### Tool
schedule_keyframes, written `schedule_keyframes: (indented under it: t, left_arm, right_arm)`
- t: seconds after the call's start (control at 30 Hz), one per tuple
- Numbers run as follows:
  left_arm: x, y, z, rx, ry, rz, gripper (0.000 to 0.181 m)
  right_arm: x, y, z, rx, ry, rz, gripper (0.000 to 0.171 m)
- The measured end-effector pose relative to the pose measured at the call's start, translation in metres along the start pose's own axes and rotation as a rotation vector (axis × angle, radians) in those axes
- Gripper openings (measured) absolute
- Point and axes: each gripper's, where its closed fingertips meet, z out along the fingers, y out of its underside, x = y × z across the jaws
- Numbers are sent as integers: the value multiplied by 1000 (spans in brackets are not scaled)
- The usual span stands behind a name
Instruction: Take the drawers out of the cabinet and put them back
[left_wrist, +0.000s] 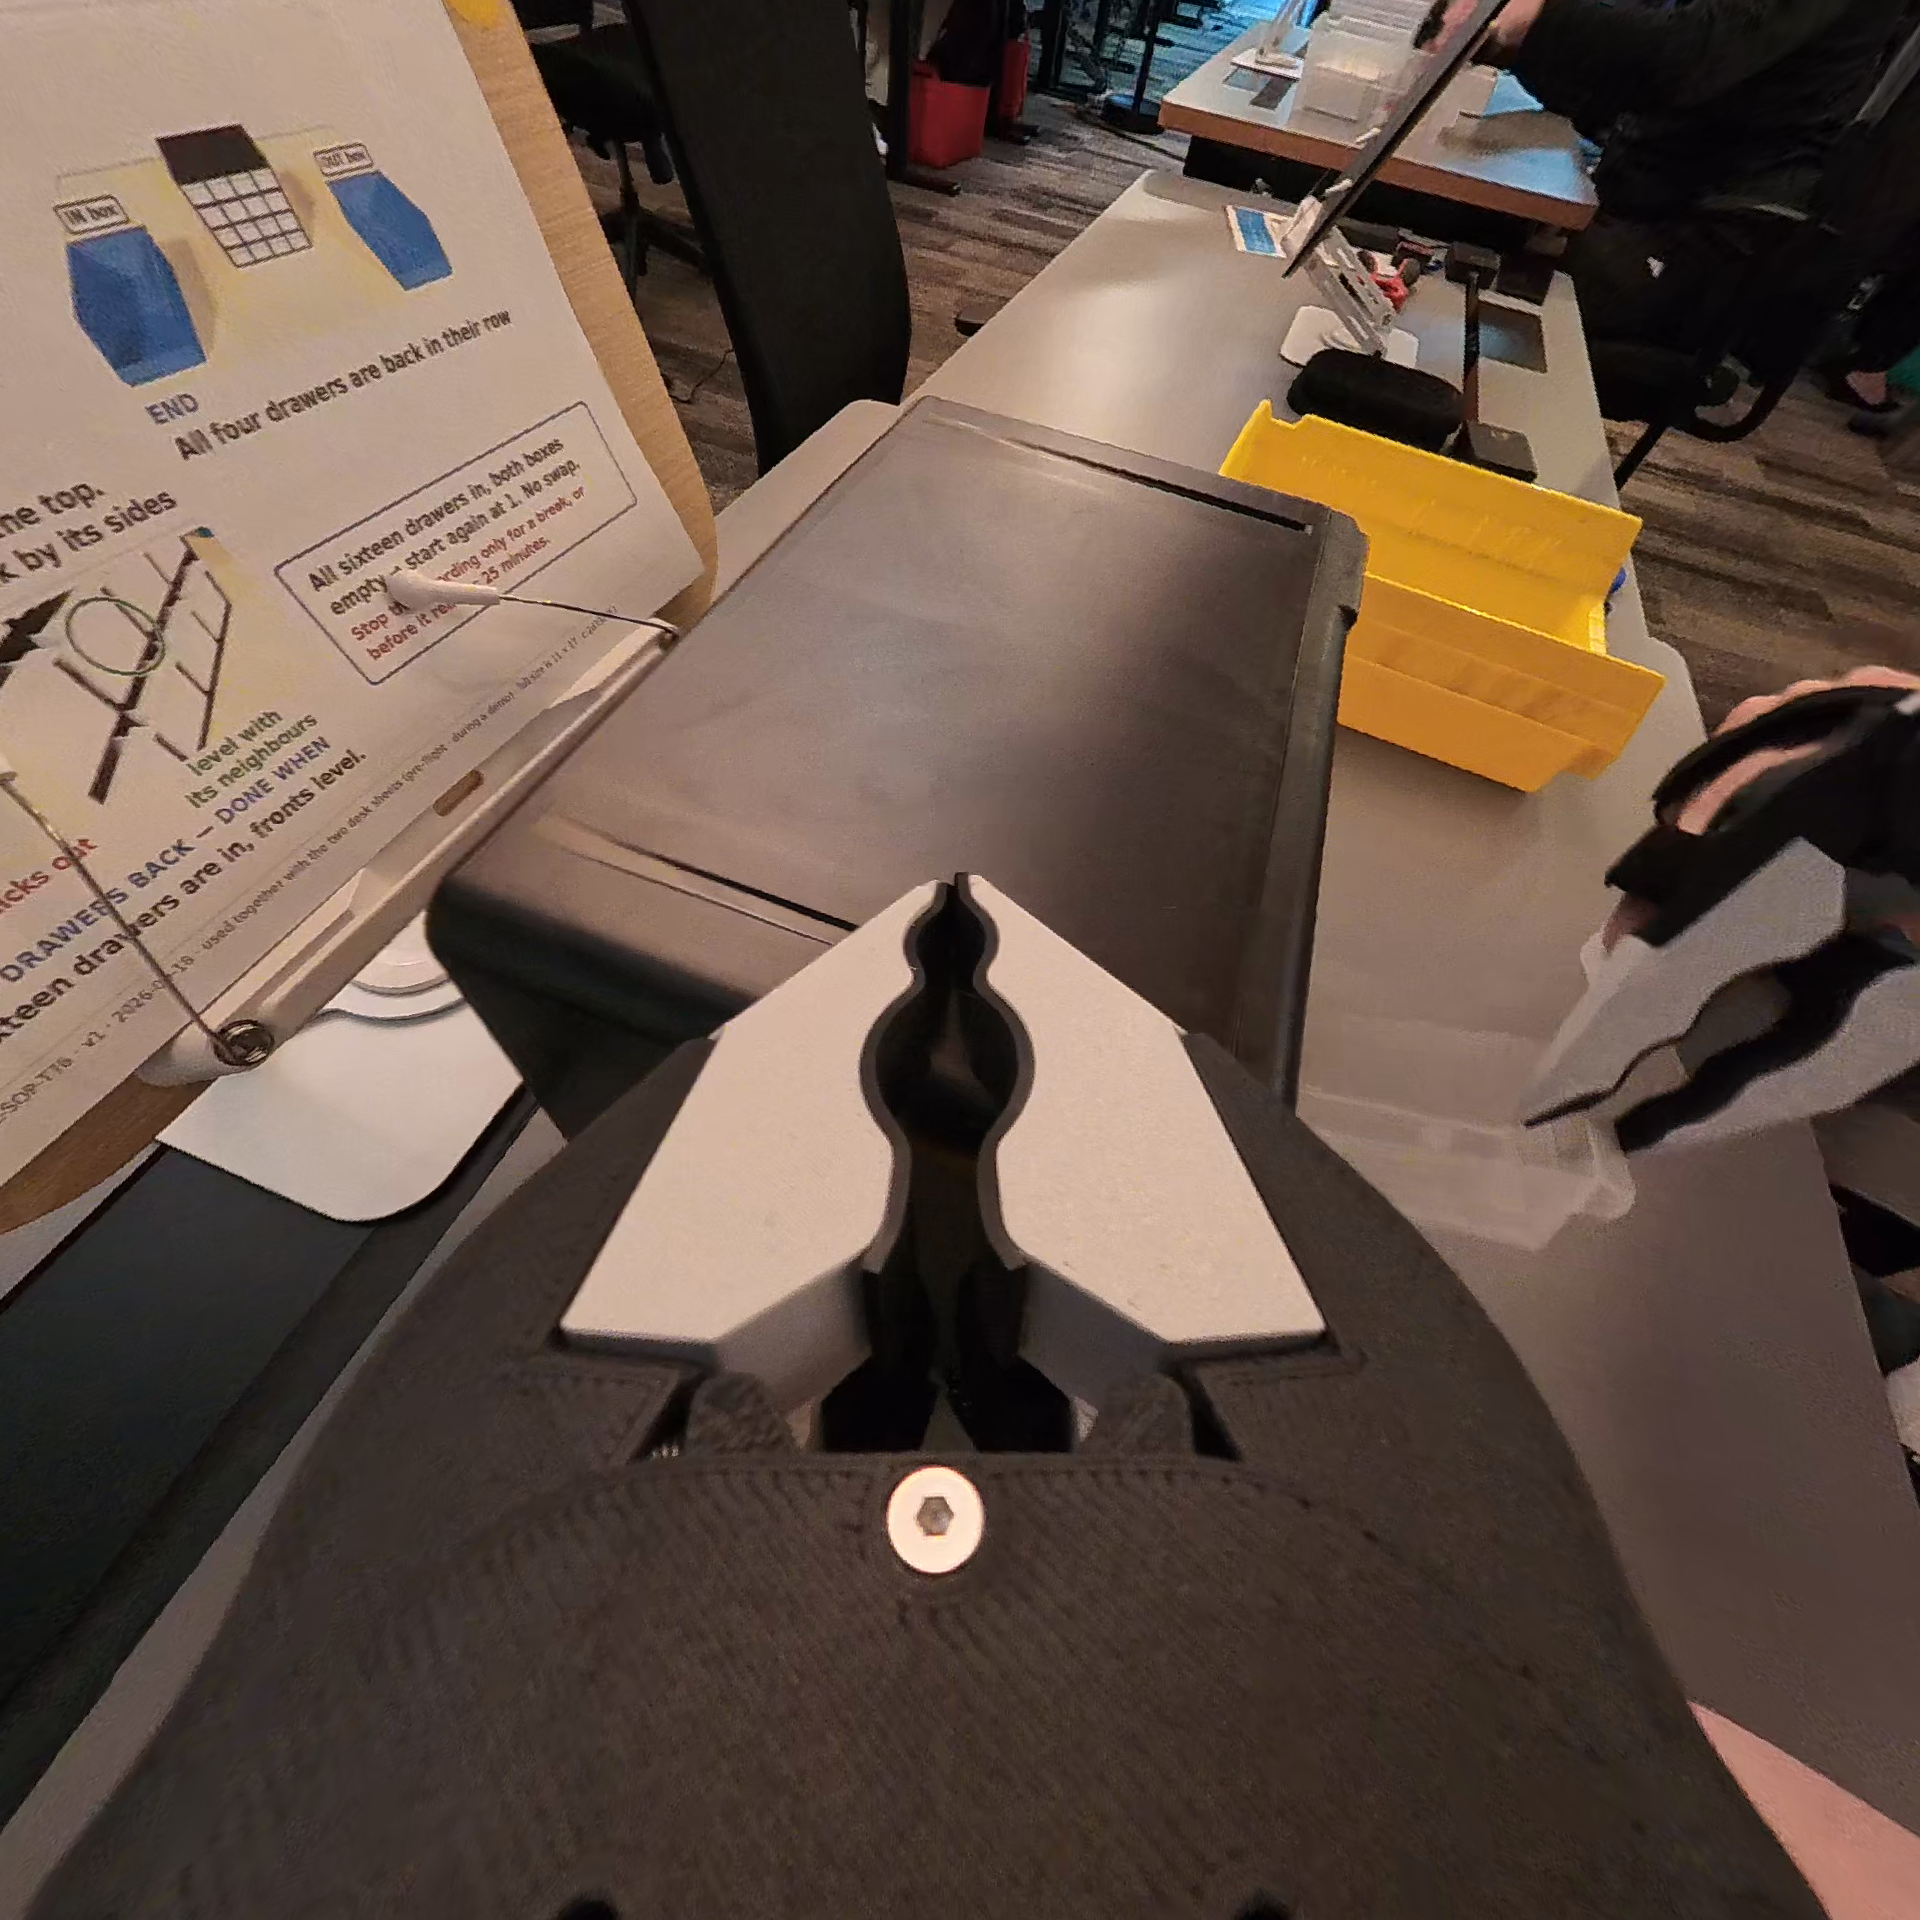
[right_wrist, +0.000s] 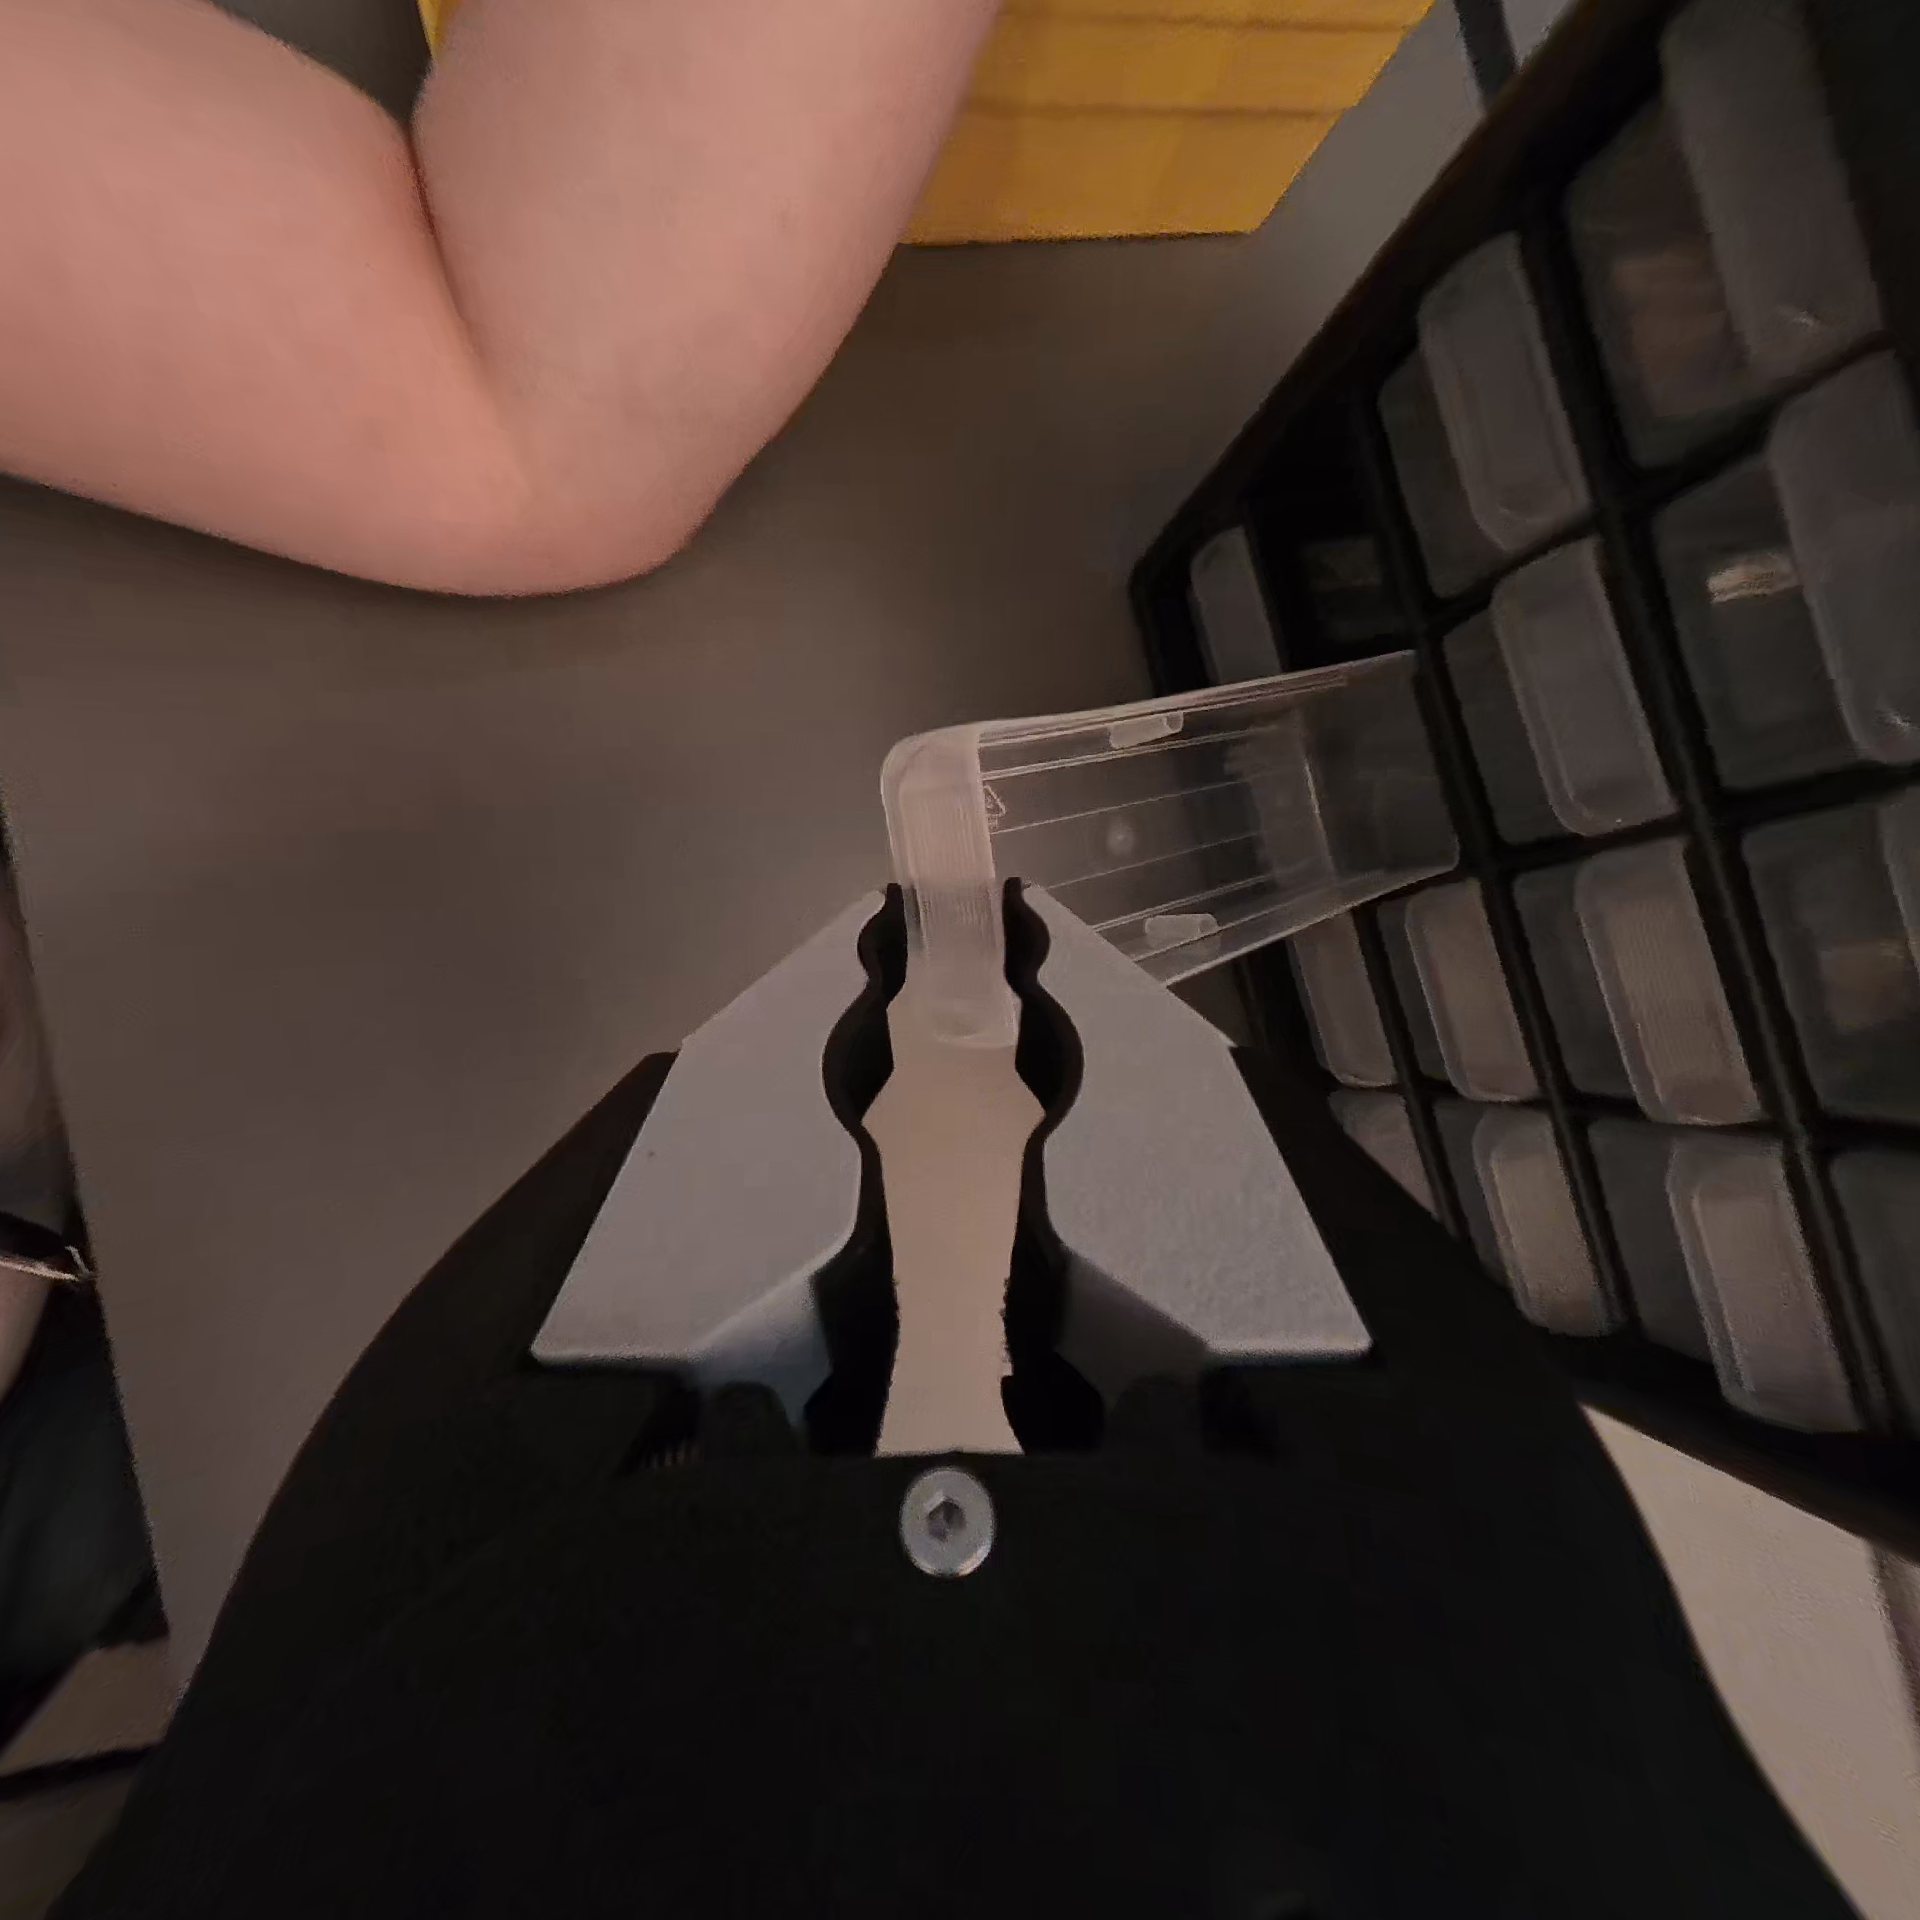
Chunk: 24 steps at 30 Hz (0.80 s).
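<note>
The black drawer cabinet (left_wrist: 935, 665) stands on the grey table; the left wrist view shows its flat top, the right wrist view its front grid (right_wrist: 1621, 831) of several clear drawers. My left gripper (left_wrist: 956, 883) is shut and empty, resting at or just above the near edge of the cabinet's top. My right gripper (right_wrist: 961, 894) is shut on the front handle of a clear drawer (right_wrist: 1195, 821), which sticks most of the way out of its slot. The right gripper (left_wrist: 1569, 1117) with that drawer (left_wrist: 1496, 1174) also shows blurred at the right of the left wrist view.
A yellow bin (left_wrist: 1475, 623) sits on the table (left_wrist: 1455, 935) behind the cabinet's right side; it also shows in the right wrist view (right_wrist: 1122, 114). An instruction sheet on a stand (left_wrist: 260, 468) leans at the left. A bare forearm (right_wrist: 364, 312) crosses above the table. One gripper's finger ends stand about 20 centimeters off the other's.
</note>
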Motion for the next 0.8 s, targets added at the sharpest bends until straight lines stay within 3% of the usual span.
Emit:
schedule_keyframes:
  t: [0.1,0.37,0.5,0.57,0.67,0.8]
  left_arm:
    - [3,-1,3,-12,2,10,0]
    - [2,-1,2,-8,5,-4,0]
    - [2,-1,2,-7,8,-4,0]
    - [2,-1,2,-6,10,-4,0]
    - [2,-1,2,-3,15,-9,0]
    - [2,-1,2,0,13,-10,0]
  right_arm:
    - [-1,1,-1,46,-14,-9,17]
    - [-17,-1,9,-85,-58,-155,16]
    - [-23,1,-13,-57,-82,-93,16]
    - [-28,5,-43,-10,-71,-11,16]
    - [-20,10,-117,70,65,105,16]
    - [45,61,-240,65,513,339,16]
